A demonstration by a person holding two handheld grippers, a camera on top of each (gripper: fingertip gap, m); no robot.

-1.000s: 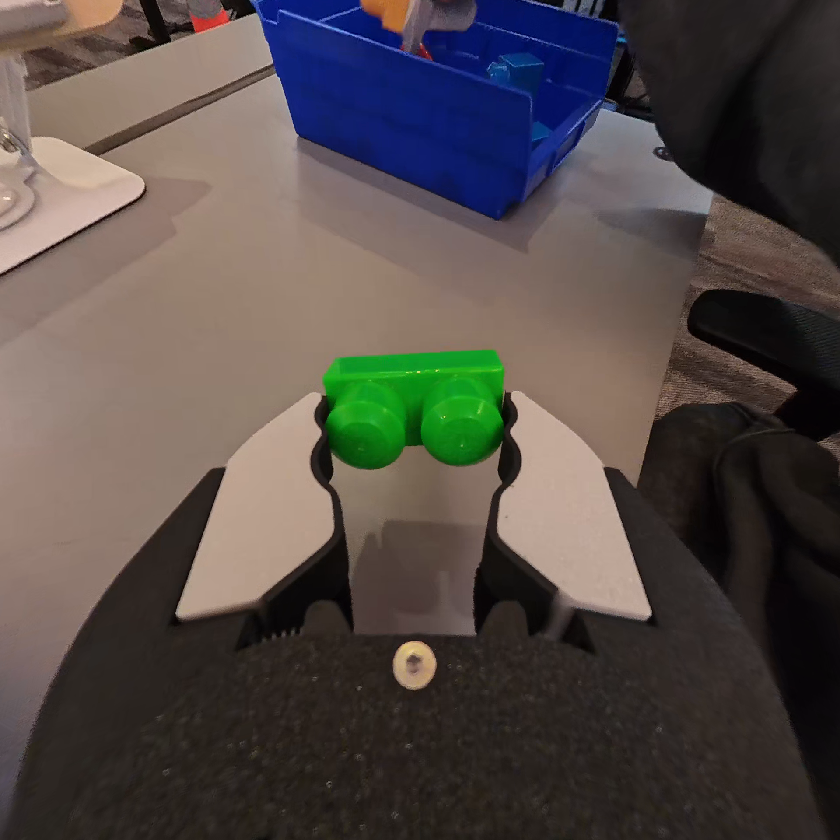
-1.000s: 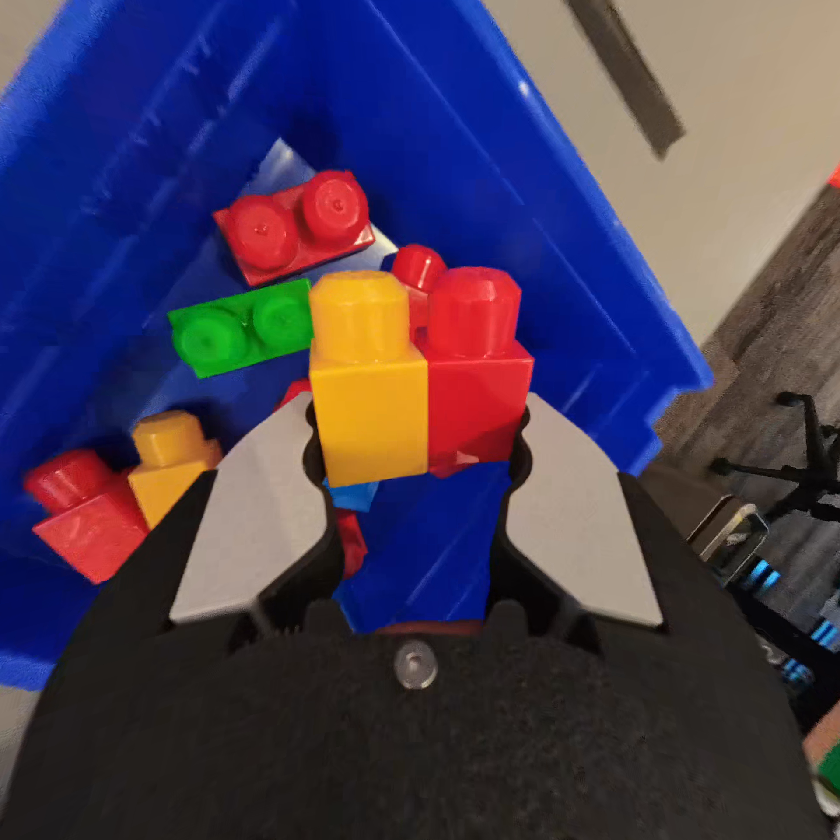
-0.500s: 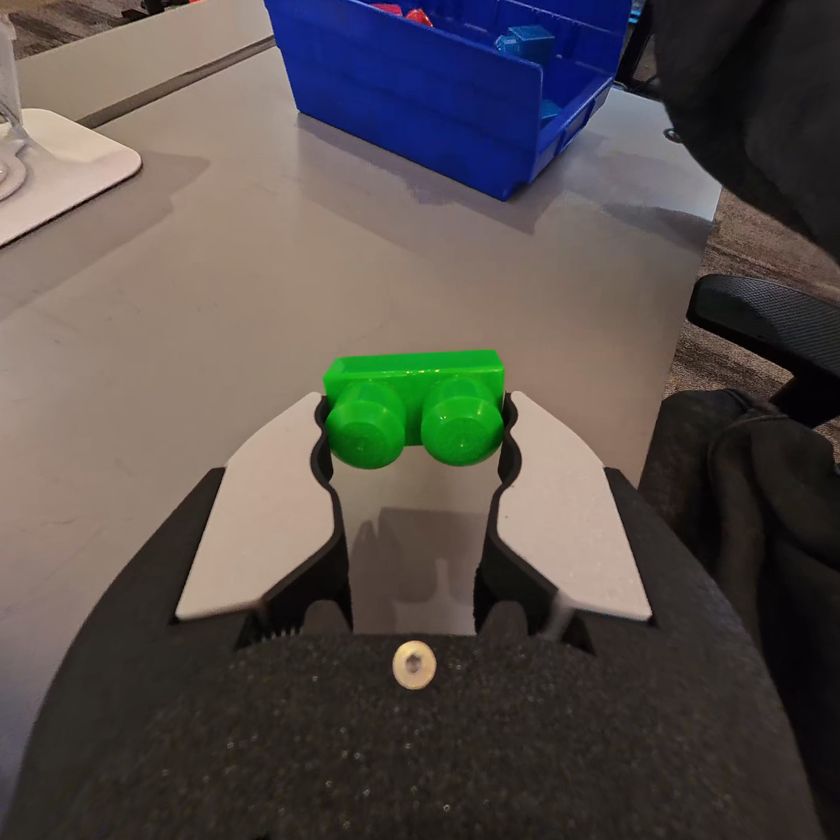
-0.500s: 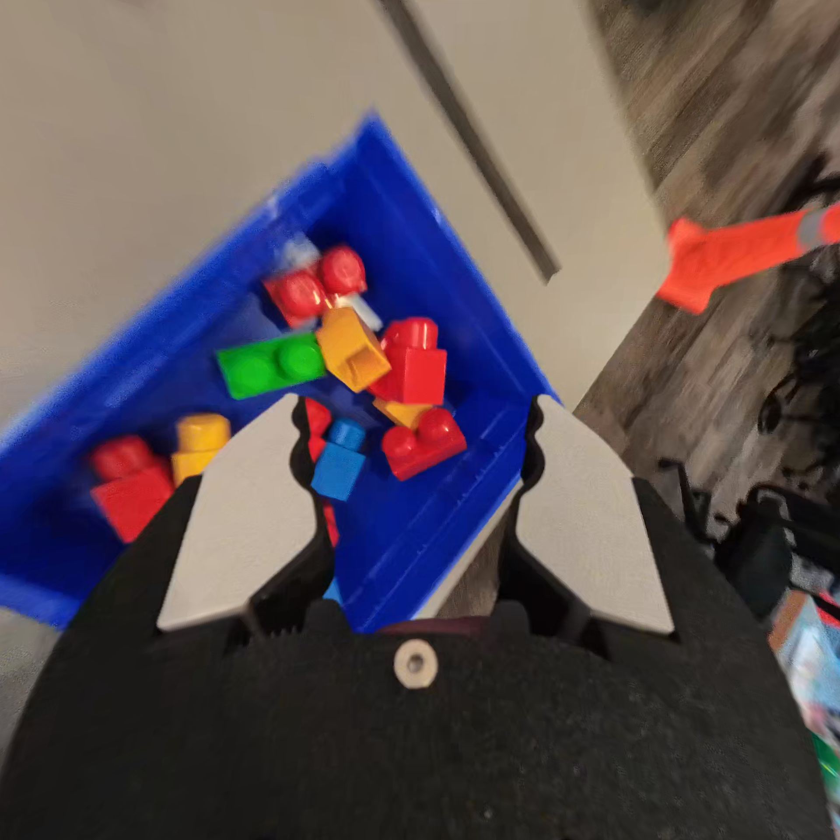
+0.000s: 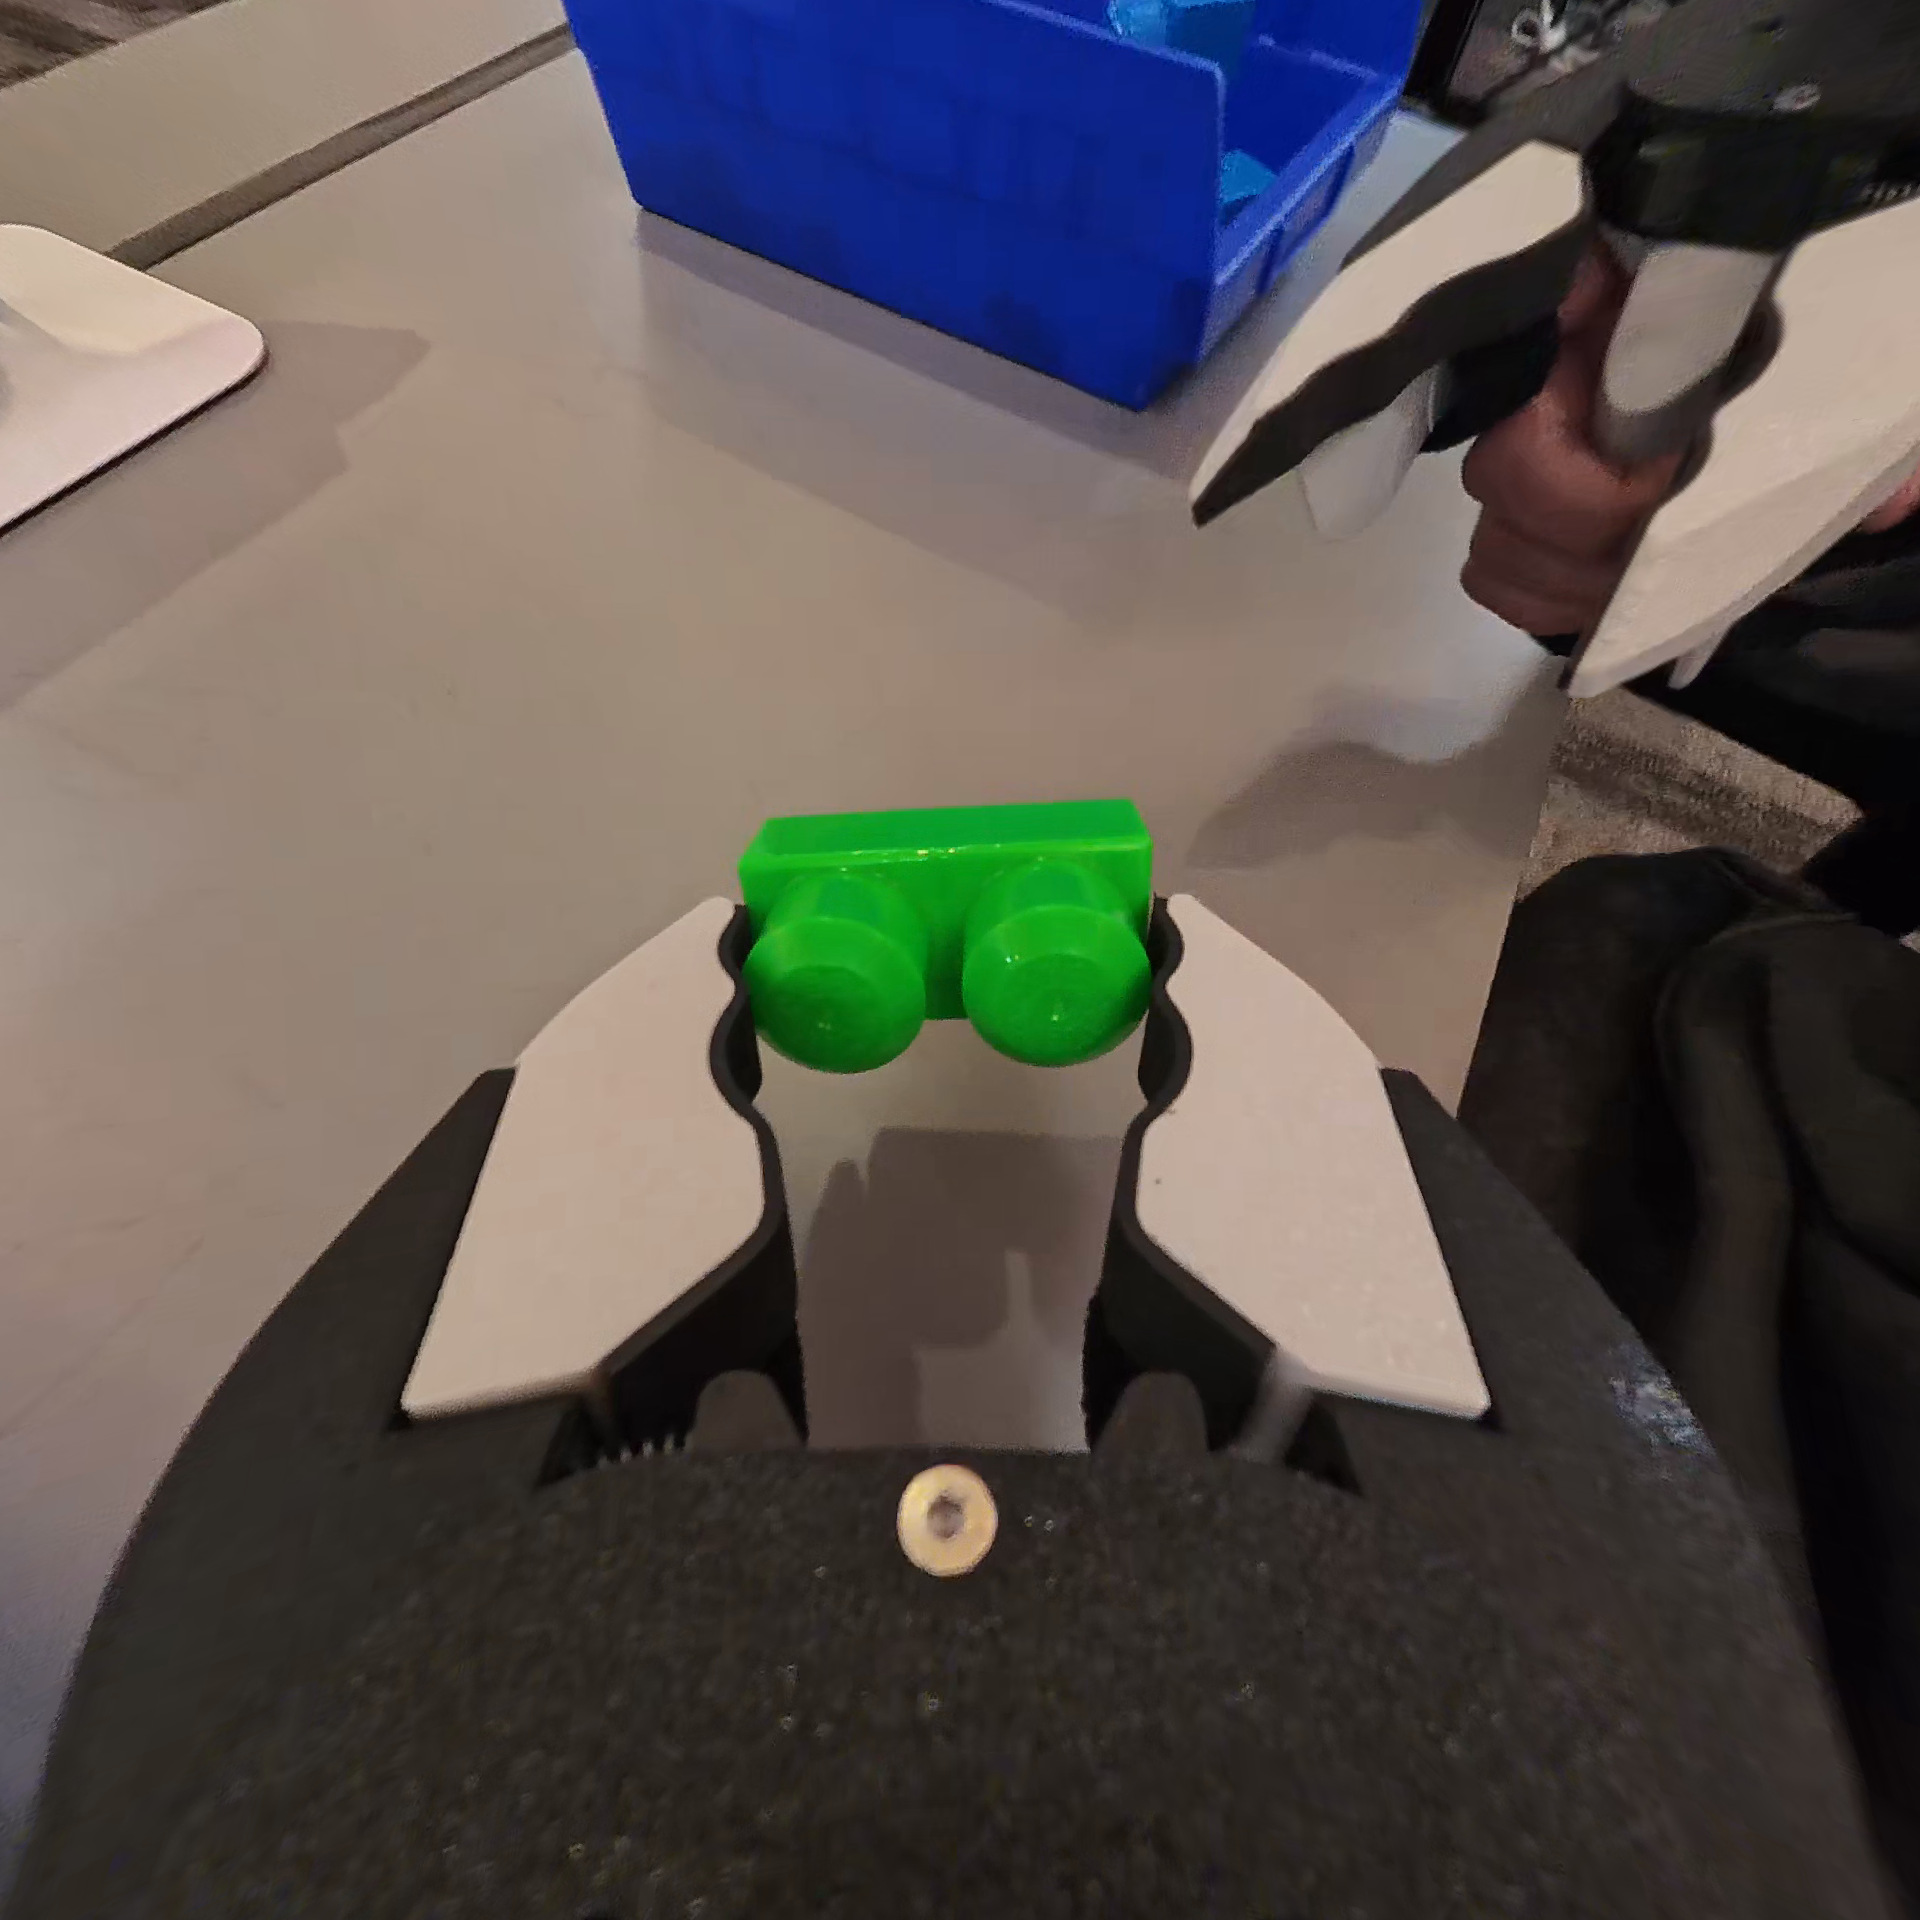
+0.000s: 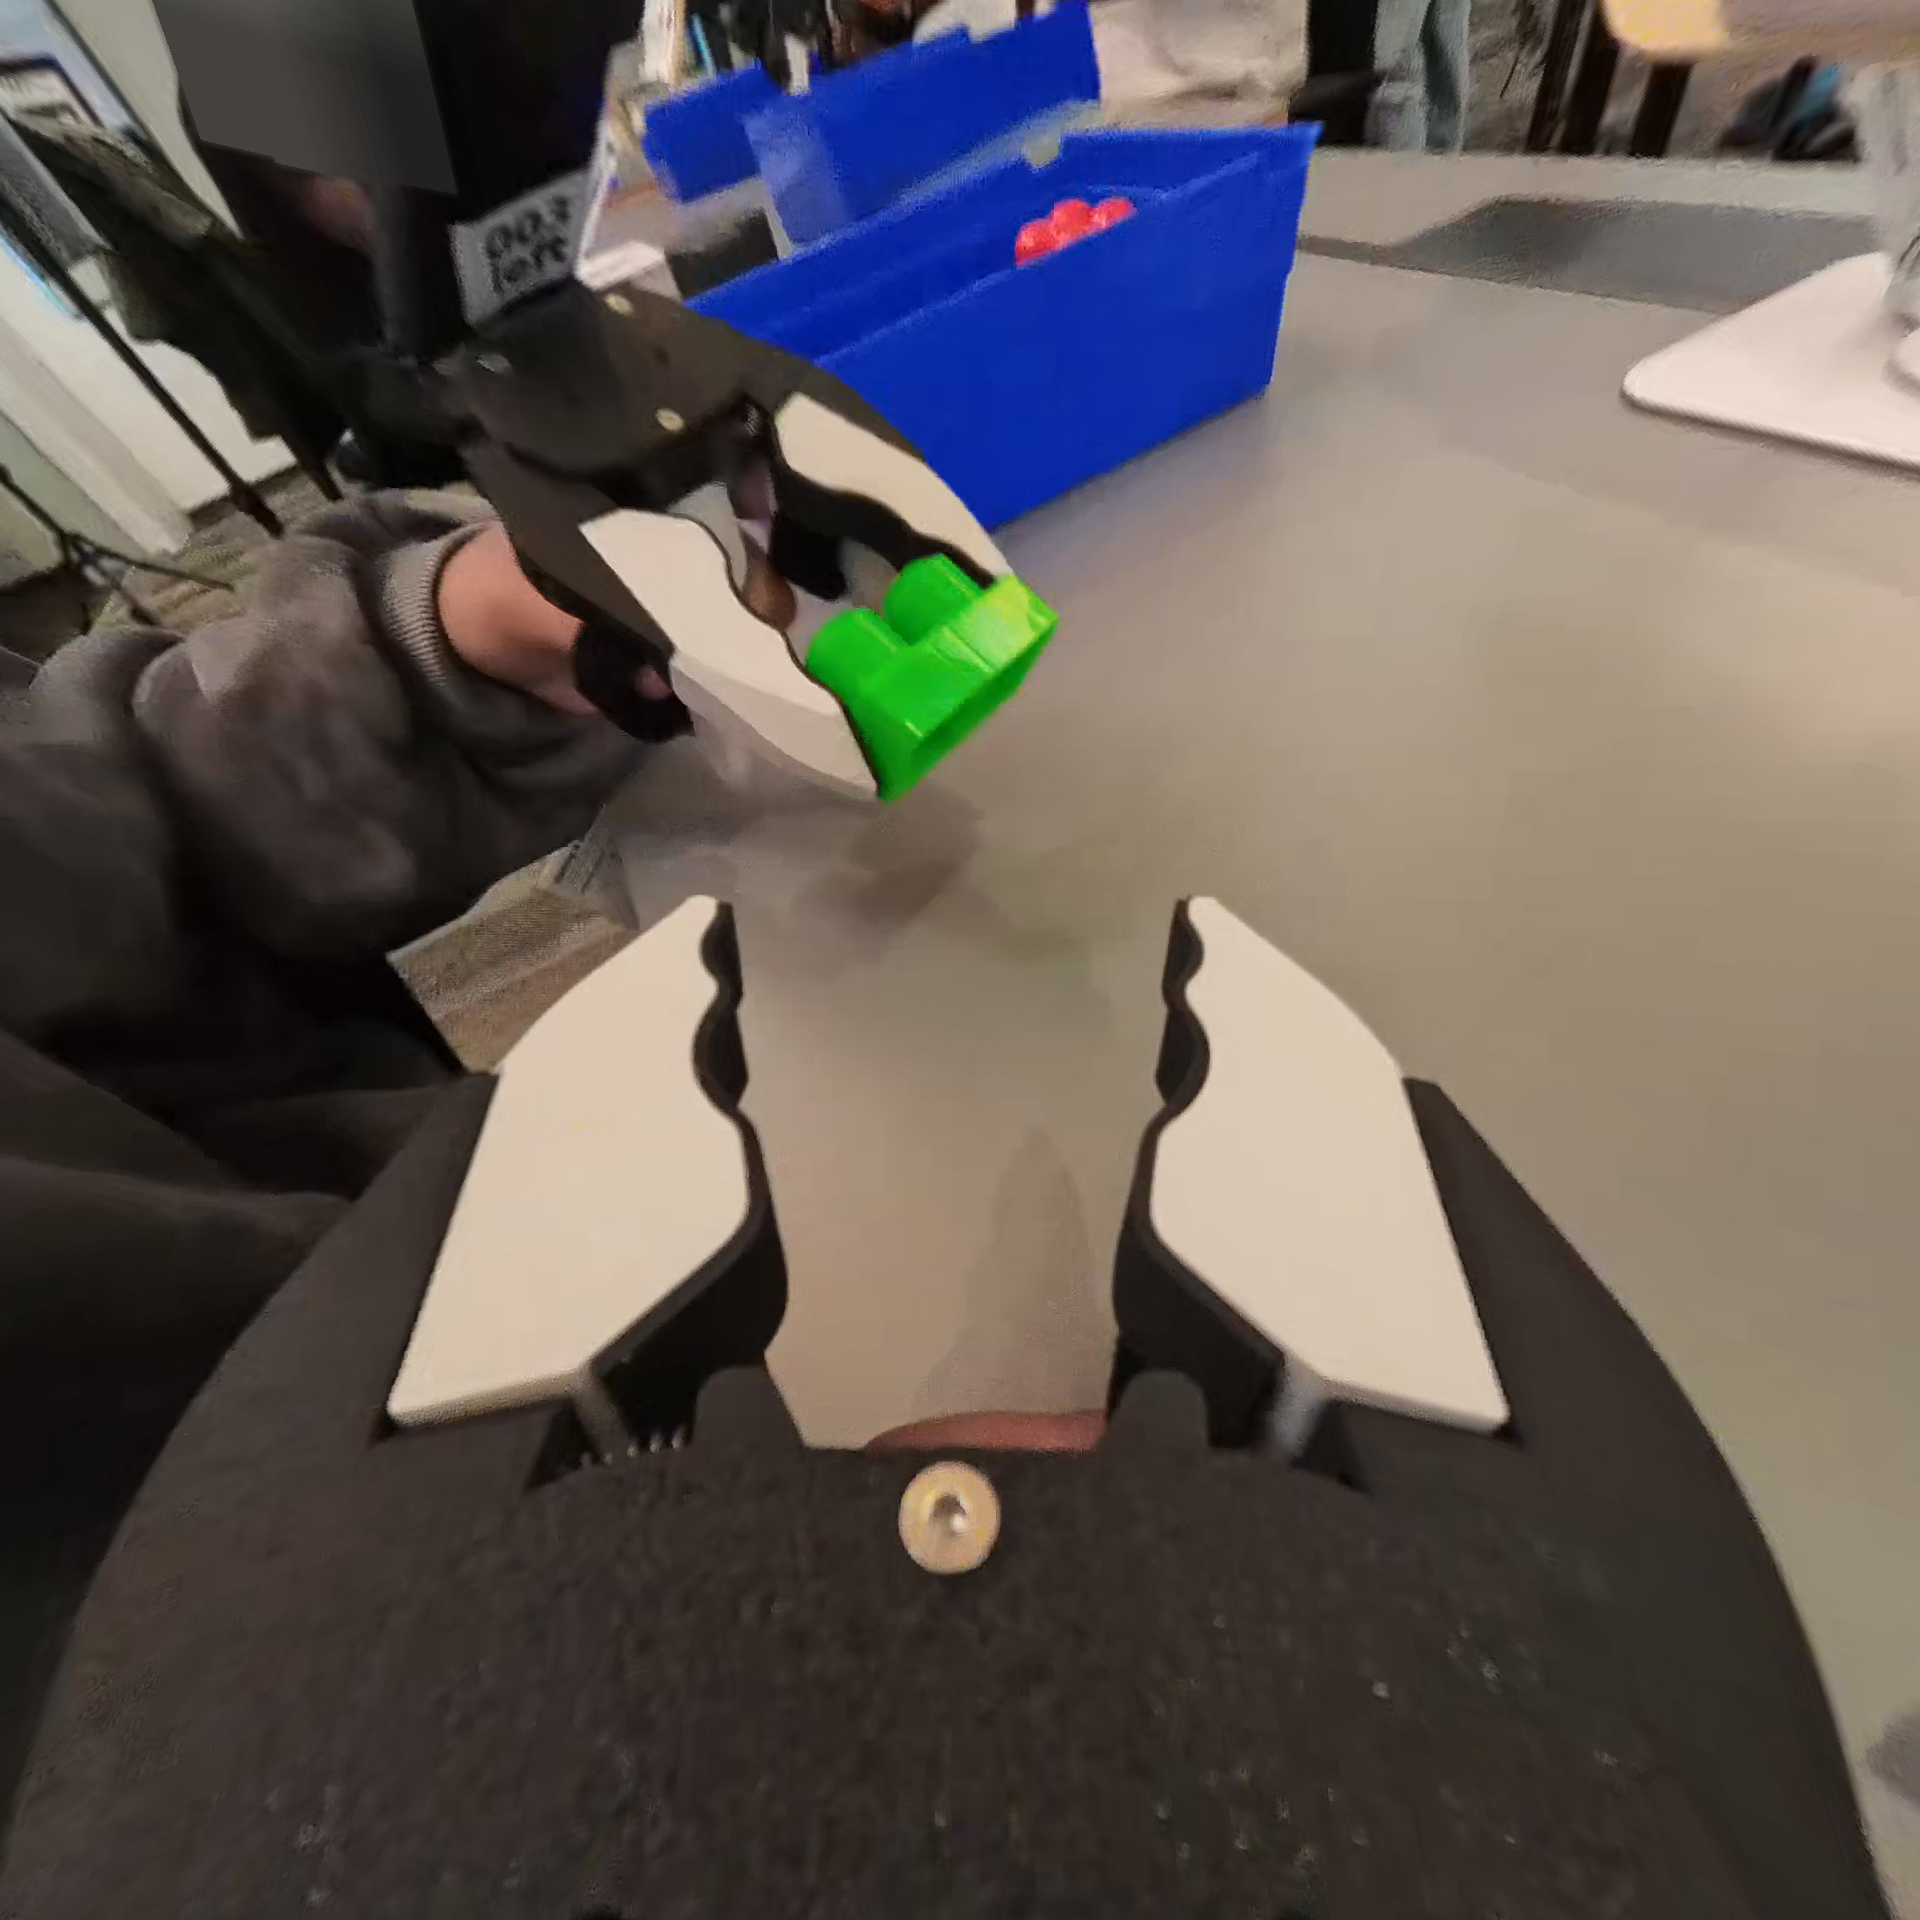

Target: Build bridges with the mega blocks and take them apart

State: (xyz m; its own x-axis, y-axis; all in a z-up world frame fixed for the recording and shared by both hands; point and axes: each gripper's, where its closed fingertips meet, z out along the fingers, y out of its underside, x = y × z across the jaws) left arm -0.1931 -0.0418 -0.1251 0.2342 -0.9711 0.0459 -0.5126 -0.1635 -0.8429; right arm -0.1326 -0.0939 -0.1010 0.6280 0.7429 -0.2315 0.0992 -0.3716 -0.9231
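Note:
My left gripper [image 5: 948,925] is shut on a green two-stud block [image 5: 935,844], studs facing the camera, held a little above the grey table [image 5: 520,644]. In the right wrist view the left gripper [image 6: 940,686] shows at centre left with the green block [image 6: 966,644] in its tips. My right gripper [image 6: 948,920] is open and empty above the table. In the left wrist view the right gripper [image 5: 1392,597] shows at the upper right, jaws apart. The blue bin [image 5: 935,156] stands beyond, with red blocks [image 6: 1070,223] inside.
A white base plate [image 5: 104,353] lies at the far left of the table and also shows in the right wrist view [image 6: 1787,364]. The table's edge runs close to the right of my left gripper, with dark clothing [image 5: 1714,1195] beyond. More blue bins [image 6: 883,114] stand behind.
My right gripper let go of the yellow and red blocks over the bin, opened, and swung away to the table near the left gripper. The left gripper still holds the green block.

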